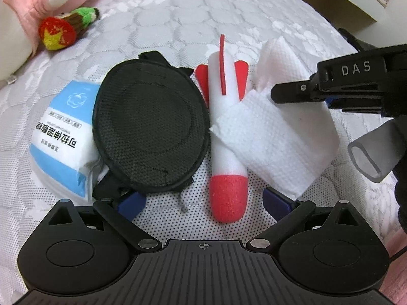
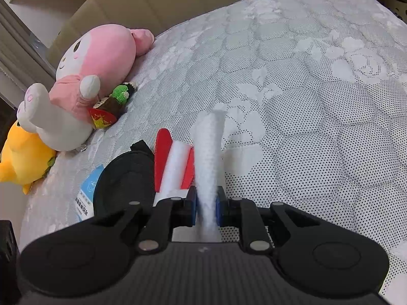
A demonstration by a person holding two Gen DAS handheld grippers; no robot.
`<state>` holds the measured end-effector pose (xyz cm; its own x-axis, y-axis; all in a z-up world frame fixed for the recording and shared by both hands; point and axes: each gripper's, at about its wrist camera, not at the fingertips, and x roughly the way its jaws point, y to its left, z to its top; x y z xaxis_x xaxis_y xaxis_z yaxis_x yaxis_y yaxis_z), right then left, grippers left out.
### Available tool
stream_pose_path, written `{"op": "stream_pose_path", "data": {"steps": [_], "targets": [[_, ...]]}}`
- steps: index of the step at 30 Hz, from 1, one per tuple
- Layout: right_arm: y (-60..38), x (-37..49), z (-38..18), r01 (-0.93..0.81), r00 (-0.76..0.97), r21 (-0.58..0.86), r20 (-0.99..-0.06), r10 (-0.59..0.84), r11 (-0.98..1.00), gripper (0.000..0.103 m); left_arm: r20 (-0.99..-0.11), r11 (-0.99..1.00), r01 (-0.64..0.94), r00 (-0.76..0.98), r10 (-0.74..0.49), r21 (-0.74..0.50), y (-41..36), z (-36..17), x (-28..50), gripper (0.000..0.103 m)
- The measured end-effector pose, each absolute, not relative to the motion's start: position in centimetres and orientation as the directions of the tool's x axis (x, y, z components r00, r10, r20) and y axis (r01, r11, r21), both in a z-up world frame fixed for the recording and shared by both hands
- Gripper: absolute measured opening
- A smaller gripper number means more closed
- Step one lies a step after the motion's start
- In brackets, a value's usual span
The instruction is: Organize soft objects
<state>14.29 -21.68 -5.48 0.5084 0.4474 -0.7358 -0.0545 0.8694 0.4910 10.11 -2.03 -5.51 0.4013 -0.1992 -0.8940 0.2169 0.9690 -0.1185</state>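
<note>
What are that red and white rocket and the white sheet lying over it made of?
The rocket looks like soft foam: matte white body, fuzzy-grained red nose, thin flat red fins. The white sheet looks like paper towel or non-woven cloth, given its dimpled embossing and a torn edge; which one I can't tell. The right tool pinches it into a soft fold.

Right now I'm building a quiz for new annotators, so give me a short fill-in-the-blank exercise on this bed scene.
1. The right hand-held gripper is shut on the white ____.
2. The foam rocket has a ____ nose.
3. The black eye mask partly covers a blue and white ____.
4. The left hand-held gripper is ____.

Missing words: tissue; red; packet; open
</note>
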Motion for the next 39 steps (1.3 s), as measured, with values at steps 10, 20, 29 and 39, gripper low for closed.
{"op": "stream_pose_path", "data": {"steps": [10, 20, 29, 39], "targets": [[-21.67, 14.27, -5.45, -0.053, 0.51, 0.49, -0.736, 0.446, 0.87, 0.018, -0.898, 0.966, 0.235, 0.393, -0.197, -0.11, -2.43, -5.74, 10.01, 0.101], [-21.71, 14.23, -5.5, -0.053, 0.507, 0.491, -0.737, 0.447, 0.87, 0.018, -0.898, 0.964, 0.237, 0.389, -0.209, -0.121, -2.37, -5.75, 9.9, 0.101], [-21.66, 14.25, -5.55, -0.055, 0.506, 0.489, -0.738, 0.447, 0.87, 0.018, -0.899, 0.964, 0.243, 0.388, -0.203, -0.112, -2.3, -5.76, 9.66, 0.101], [-22.01, 14.04, -5.15, -0.057, 0.521, 0.508, -0.72, 0.459, 0.86, 0.014, -0.899, 0.963, 0.243, 0.385, -0.208, -0.119, -2.29, -5.64, 9.71, 0.101]]}}
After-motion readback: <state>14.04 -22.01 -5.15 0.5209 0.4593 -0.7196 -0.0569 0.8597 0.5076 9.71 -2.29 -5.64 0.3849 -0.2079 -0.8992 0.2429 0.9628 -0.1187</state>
